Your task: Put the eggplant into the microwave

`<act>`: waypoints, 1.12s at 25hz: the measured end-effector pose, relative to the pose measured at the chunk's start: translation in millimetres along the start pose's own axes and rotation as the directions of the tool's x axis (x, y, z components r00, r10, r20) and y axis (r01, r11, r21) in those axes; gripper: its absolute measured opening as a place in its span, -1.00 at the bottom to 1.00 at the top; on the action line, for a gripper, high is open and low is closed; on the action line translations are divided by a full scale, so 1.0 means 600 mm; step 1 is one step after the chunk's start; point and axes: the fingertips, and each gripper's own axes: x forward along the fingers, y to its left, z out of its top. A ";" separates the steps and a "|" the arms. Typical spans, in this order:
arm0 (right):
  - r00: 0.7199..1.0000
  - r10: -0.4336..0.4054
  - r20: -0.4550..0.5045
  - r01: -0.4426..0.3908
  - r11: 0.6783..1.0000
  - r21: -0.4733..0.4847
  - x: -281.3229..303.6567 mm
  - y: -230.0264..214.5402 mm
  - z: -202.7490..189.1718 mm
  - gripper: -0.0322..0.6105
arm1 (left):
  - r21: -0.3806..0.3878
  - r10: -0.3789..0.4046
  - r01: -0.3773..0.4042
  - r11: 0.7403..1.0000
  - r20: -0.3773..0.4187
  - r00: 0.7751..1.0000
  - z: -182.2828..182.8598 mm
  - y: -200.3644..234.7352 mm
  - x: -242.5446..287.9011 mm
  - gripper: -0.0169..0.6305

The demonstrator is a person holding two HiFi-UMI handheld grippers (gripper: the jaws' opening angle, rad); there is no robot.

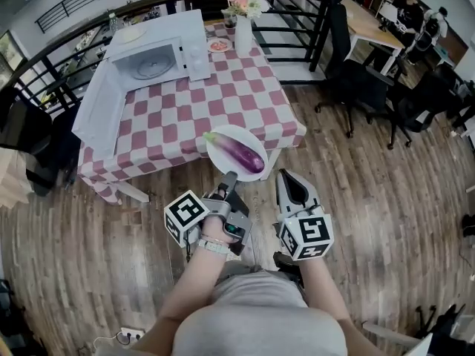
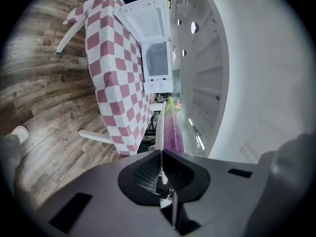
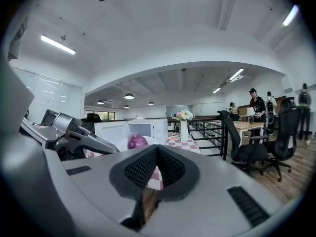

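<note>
A purple eggplant [image 1: 246,155] lies on a white plate [image 1: 216,159] over the near edge of the checked table [image 1: 185,113]. My left gripper [image 1: 228,177] is shut on the plate's near rim. The left gripper view shows that rim [image 2: 160,127] edge-on between the jaws, with the eggplant [image 2: 173,130] behind it. Whether the plate rests on the table I cannot tell. The white microwave [image 1: 159,56] stands at the table's far left with its door [image 1: 100,110] swung open. My right gripper [image 1: 286,178] hovers beside the plate, shut and empty. In its view the eggplant [image 3: 137,141] shows before the microwave [image 3: 148,130].
A white vase with flowers [image 1: 243,32] and a small dish [image 1: 219,45] stand at the table's far right corner. Black office chairs [image 1: 364,80] sit right of the table, near a railing. Wooden floor lies between me and the table. People stand at desks far right [image 3: 256,107].
</note>
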 end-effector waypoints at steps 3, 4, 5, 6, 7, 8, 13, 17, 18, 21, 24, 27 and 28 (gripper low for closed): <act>1.000 0.023 0.003 -0.023 1.000 -0.002 0.034 0.024 0.002 -0.82 | -0.002 -0.002 0.002 1.000 0.023 1.000 0.039 0.002 -0.002 -0.91; 0.999 0.033 0.002 -0.033 0.999 -0.003 0.044 0.033 0.002 -0.82 | -0.005 -0.001 0.002 1.000 0.032 0.999 0.051 0.003 -0.005 -0.91; 0.999 0.045 0.001 -0.045 0.999 -0.004 0.052 0.042 0.001 -0.82 | -0.008 -0.001 0.002 1.000 0.043 0.999 0.063 0.004 -0.007 -0.91; 0.998 0.057 0.000 -0.057 0.998 -0.006 0.060 0.051 0.001 -0.82 | -0.011 -0.001 0.002 1.000 0.056 0.998 0.075 0.005 -0.010 -0.91; 0.998 0.070 -0.002 -0.070 0.998 -0.009 0.068 0.059 0.001 -0.82 | -0.013 -0.001 0.002 1.000 0.070 0.998 0.087 0.006 -0.013 -0.91; 0.997 0.083 -0.004 -0.083 0.996 -0.012 0.075 0.067 0.002 -0.82 | -0.017 -0.001 0.002 1.000 0.085 0.996 0.098 0.007 -0.017 -0.91; 0.990 0.138 -0.008 -0.138 0.990 -0.027 0.104 0.095 0.008 -0.82 | -0.028 -0.001 0.005 1.000 0.143 0.990 0.137 0.010 -0.035 -0.91; 0.980 0.200 0.006 -0.199 0.976 -0.083 0.127 0.128 0.015 -0.82 | -0.036 0.001 0.005 0.999 0.179 0.984 0.165 0.014 -0.048 -0.91; 0.977 0.212 0.007 -0.211 0.973 -0.089 0.133 0.134 0.017 -0.82 | -0.039 0.002 0.006 0.999 0.190 0.982 0.173 0.015 -0.051 -0.91; 0.970 0.241 0.006 -0.240 0.967 -0.090 0.153 0.149 0.020 -0.82 | -0.040 -0.001 0.010 0.999 0.221 0.975 0.198 0.012 -0.055 -0.91; 0.965 0.263 0.001 -0.263 0.962 -0.080 0.173 0.160 0.017 -0.82 | -0.038 -0.003 0.013 0.999 0.246 0.969 0.218 0.008 -0.058 -0.91; 0.959 0.283 0.006 -0.282 0.957 -0.074 0.199 0.169 0.023 -0.82 | -0.036 -0.002 0.012 0.999 0.267 0.964 0.238 0.003 -0.054 -0.91; 0.957 0.290 0.009 -0.289 0.955 -0.073 0.208 0.171 0.025 -0.82 | -0.037 -0.002 0.013 0.999 0.271 0.962 0.244 0.001 -0.051 -0.91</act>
